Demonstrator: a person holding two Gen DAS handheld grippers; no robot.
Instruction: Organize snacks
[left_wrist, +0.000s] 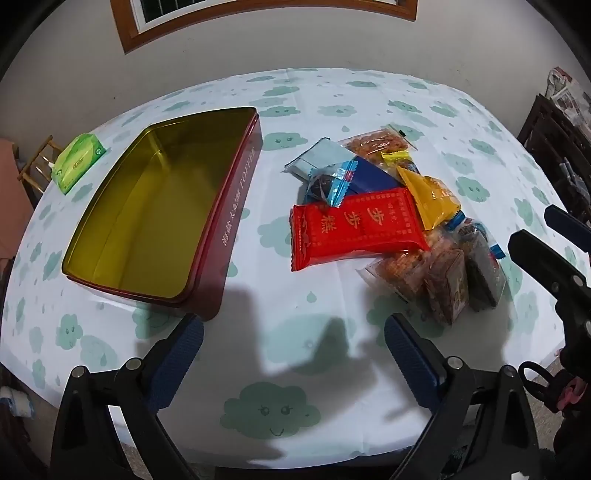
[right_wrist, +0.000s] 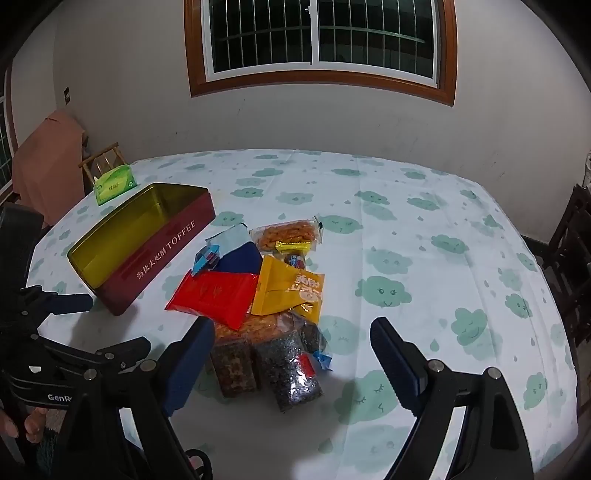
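While both the left gripper (left_wrist: 293, 336) and right gripper (right_wrist: 291, 339) hover spread wide and empty, the snack pile (left_wrist: 388, 221) right of the empty tin (left_wrist: 155, 214) looks slippery (crinkly wrappers), so a careless pinch could drag neighbouring packets off the table (left_wrist: 332, 99).

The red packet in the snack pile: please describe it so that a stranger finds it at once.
On the cloud-print tablecloth, right of the open toffee tin, lies a snack pile. The red packet lies on top, facing the tin; only it is plain red with gold characters.
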